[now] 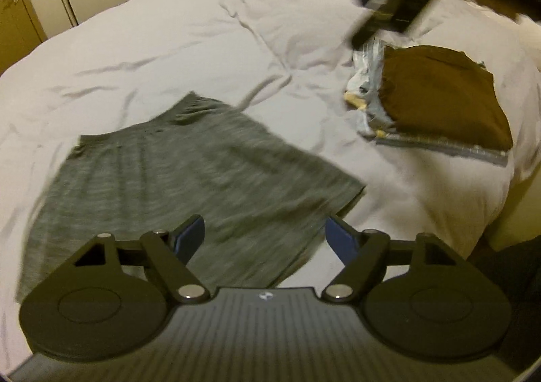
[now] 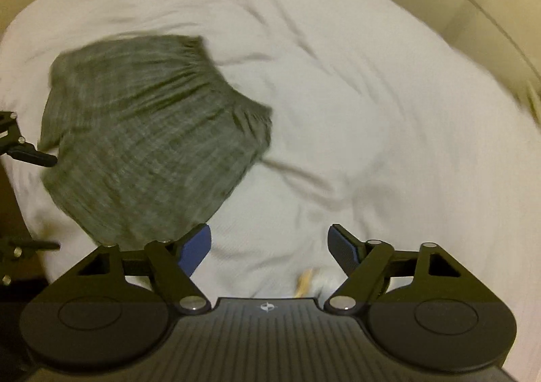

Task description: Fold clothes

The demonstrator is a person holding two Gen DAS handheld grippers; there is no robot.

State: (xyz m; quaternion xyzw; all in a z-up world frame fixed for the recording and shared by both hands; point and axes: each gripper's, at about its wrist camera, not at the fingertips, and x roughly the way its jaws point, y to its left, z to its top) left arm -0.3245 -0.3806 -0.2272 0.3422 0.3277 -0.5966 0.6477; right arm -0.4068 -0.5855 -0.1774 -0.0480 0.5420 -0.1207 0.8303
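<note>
Both hand-held grippers, left (image 1: pixel 264 236) and right (image 2: pixel 269 244), hover spread wide, empty, over folded grey shorts (image 1: pixel 189 186).

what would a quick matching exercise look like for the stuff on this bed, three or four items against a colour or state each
Column one:
1. grey garment
2. brown garment
3. duvet
4. left gripper

Column two:
a. white and wrinkled
b. jaws apart, holding nothing
c. lying flat, heathered grey
d. folded on top of a stack

Pairs: 1-c, 2-d, 3-a, 4-b
</note>
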